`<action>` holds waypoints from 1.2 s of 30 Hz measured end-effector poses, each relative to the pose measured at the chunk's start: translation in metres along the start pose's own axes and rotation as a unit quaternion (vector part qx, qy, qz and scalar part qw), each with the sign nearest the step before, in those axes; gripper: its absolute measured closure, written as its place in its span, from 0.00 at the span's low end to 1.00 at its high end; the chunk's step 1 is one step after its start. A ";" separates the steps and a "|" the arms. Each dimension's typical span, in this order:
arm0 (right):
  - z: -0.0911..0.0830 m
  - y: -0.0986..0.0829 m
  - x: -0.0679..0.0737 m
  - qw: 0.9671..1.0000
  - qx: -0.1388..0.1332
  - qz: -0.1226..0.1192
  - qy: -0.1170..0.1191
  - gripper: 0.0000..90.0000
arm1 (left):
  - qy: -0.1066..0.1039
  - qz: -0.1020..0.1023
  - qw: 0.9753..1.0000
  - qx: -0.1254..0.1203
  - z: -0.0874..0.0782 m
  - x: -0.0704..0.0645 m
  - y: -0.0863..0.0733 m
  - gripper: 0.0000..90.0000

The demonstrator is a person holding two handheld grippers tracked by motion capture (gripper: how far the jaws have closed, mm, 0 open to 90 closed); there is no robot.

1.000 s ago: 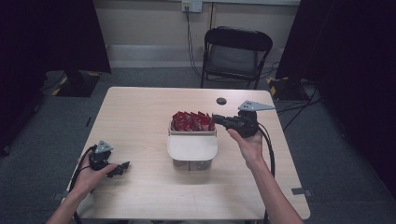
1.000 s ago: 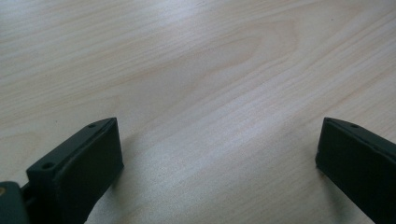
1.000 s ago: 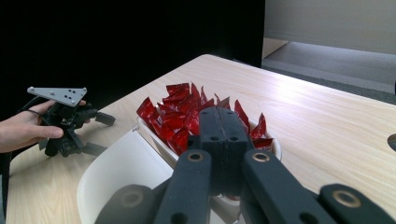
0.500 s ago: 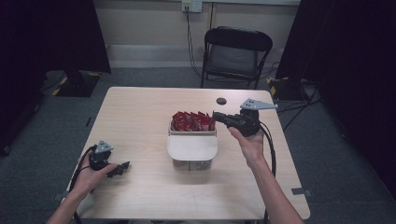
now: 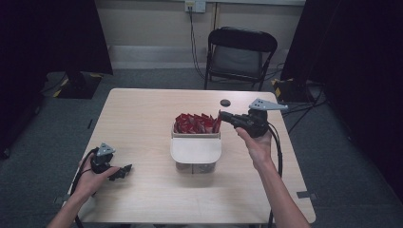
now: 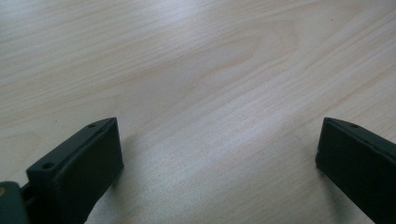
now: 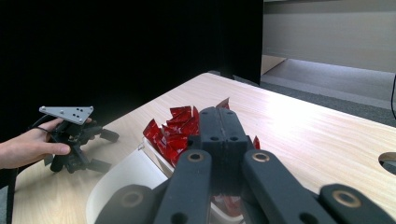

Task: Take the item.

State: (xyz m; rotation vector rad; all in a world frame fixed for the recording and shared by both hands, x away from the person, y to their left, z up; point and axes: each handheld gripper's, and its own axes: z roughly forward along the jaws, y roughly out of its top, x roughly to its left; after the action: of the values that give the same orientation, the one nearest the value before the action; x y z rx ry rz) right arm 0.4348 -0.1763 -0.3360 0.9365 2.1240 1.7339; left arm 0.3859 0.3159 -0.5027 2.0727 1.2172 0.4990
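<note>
At the left of the desk (image 5: 142,118) the left gripper (image 5: 124,171) rests low on the wood near the front edge, held in the person's left hand (image 5: 90,178). Its jaws stand wide apart with nothing between them but bare wood grain, as the left gripper view shows.

In the middle stands a white box (image 5: 196,153) with a rounded front flap, its back compartment packed with red packets (image 5: 195,123) standing on edge, corners up. A clear part below the flap seems to hold something dark; I cannot tell what.

To the right, the right gripper (image 5: 221,115) is held level at the right end of the packet row, its tip just at the packets. In the right gripper view its jaws are pressed together, and a red corner (image 7: 224,103) pokes up just behind the tip; whether a packet is pinched between them I cannot tell. A small dark disc (image 5: 225,102) lies farther back on the desk, and a chair (image 5: 240,54) stands beyond.

The packets look light, thin and crinkly, probably slick foil, packed tight so neighbours may drag along. The best hold is likely on one upstanding top corner or edge, pinched flat across its faces and drawn straight up. The box looks light too and may shift if a packet snags.
</note>
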 end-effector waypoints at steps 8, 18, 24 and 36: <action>-0.004 0.005 0.002 1.000 -0.009 -0.004 0.002 1.00 | 0.000 0.000 1.000 0.000 0.000 0.000 0.000 0.00; -0.012 0.012 0.003 1.000 -0.021 -0.013 0.007 1.00 | 0.000 0.000 1.000 0.000 0.000 0.000 0.000 0.00; -0.023 0.020 0.003 0.999 -0.033 -0.015 0.007 1.00 | 0.000 0.000 1.000 0.000 0.000 0.000 0.000 0.00; -0.037 0.028 0.003 0.999 -0.051 -0.012 0.006 1.00 | 0.000 0.000 1.000 0.000 0.000 0.000 0.000 0.00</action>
State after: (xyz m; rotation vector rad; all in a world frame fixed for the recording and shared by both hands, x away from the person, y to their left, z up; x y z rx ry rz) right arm 0.4211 -0.2007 -0.2991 0.8722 2.0239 1.8228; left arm 0.3859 0.3159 -0.5027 2.0723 1.2174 0.4992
